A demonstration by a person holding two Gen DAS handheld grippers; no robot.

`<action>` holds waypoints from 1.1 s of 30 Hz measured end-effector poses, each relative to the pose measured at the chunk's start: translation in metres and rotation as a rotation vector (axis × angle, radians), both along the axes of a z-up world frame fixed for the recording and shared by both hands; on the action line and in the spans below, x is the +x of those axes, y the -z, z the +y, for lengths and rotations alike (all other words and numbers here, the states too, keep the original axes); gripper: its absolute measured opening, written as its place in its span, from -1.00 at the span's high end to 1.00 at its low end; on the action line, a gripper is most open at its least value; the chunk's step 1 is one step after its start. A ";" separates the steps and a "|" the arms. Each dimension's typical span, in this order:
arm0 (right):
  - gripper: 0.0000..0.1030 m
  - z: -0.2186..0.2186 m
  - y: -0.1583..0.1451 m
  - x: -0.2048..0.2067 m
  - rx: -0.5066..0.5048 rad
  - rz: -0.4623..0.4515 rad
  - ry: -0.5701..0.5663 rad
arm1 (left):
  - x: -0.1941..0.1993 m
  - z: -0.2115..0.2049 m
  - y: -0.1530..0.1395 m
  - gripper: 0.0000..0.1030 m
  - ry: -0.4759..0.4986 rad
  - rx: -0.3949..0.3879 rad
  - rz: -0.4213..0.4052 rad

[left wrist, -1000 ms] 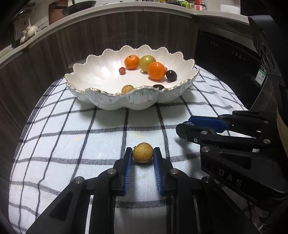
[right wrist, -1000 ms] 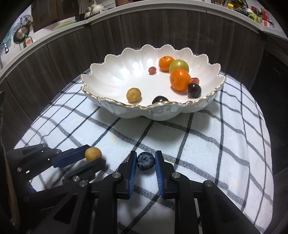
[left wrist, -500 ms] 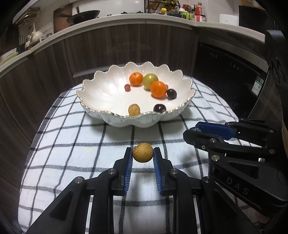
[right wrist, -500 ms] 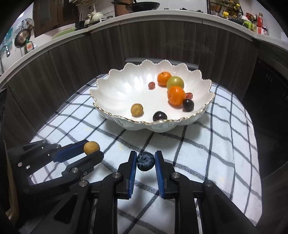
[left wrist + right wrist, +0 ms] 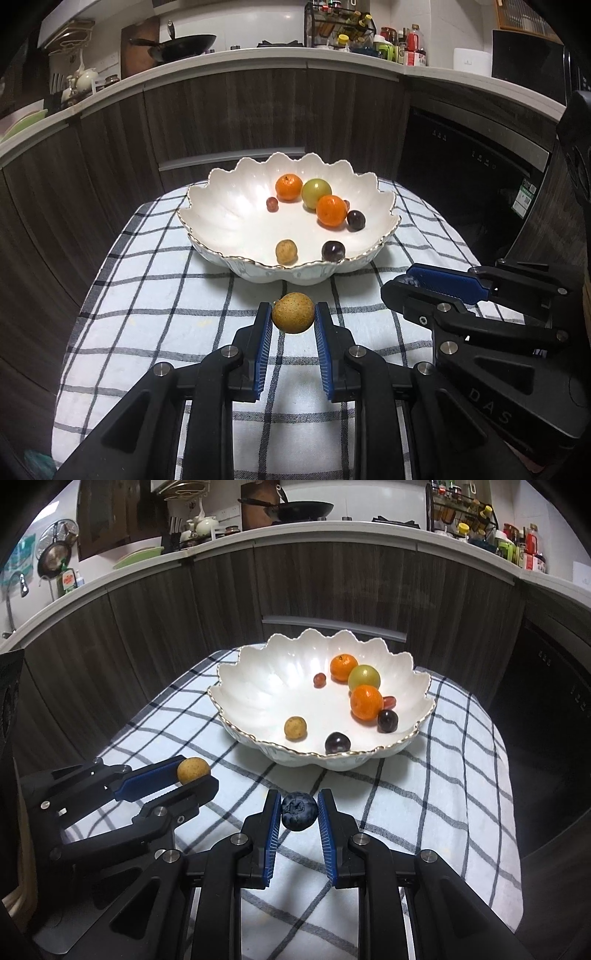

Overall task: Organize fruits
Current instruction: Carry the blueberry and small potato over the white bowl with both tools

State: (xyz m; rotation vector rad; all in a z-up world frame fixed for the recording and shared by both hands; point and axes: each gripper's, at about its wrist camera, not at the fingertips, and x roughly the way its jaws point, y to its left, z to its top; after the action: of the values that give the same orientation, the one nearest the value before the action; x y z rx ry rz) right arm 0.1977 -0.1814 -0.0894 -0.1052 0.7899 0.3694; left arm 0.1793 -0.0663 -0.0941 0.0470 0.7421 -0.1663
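- The left gripper (image 5: 293,318) is clamped on a tan longan (image 5: 293,312); the right gripper (image 5: 299,810) pinches a blueberry (image 5: 299,811).
- Both fruits hang above the checked cloth (image 5: 147,314), the scalloped bowl (image 5: 221,254) at twelve o'clock.
- Carry step: next probably forward over the rim, then release.

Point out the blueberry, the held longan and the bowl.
blueberry (image 5: 299,811), right wrist view: middle of its face, clamped in the right gripper.
held longan (image 5: 293,312), left wrist view: centre of its skin, clamped in the left gripper.
bowl (image 5: 229,206), left wrist view: bare inner wall, left side.
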 end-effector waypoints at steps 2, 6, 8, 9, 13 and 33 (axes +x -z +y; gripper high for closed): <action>0.57 0.001 -0.003 -0.001 -0.002 -0.007 0.000 | 0.000 0.001 -0.002 0.54 -0.001 0.000 -0.003; 0.57 0.002 -0.008 -0.001 -0.010 -0.018 0.000 | 0.000 0.005 -0.008 0.54 -0.008 -0.005 -0.003; 0.57 0.002 -0.011 -0.001 -0.011 -0.025 0.003 | 0.002 0.006 -0.010 0.54 -0.009 -0.006 -0.002; 0.57 0.001 -0.013 -0.001 -0.010 -0.029 0.005 | 0.002 0.007 -0.012 0.54 -0.009 -0.007 -0.003; 0.57 0.002 -0.019 0.001 -0.012 -0.043 0.013 | 0.004 0.007 -0.016 0.54 -0.005 -0.005 -0.001; 0.57 0.003 -0.046 0.032 0.026 -0.083 0.091 | 0.050 0.015 -0.036 0.54 0.012 0.009 -0.017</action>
State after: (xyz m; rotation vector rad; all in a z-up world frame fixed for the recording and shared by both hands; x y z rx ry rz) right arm 0.2293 -0.1785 -0.0439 -0.0595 0.7048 0.2873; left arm 0.2289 -0.0509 -0.0585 0.0616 0.7259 -0.1741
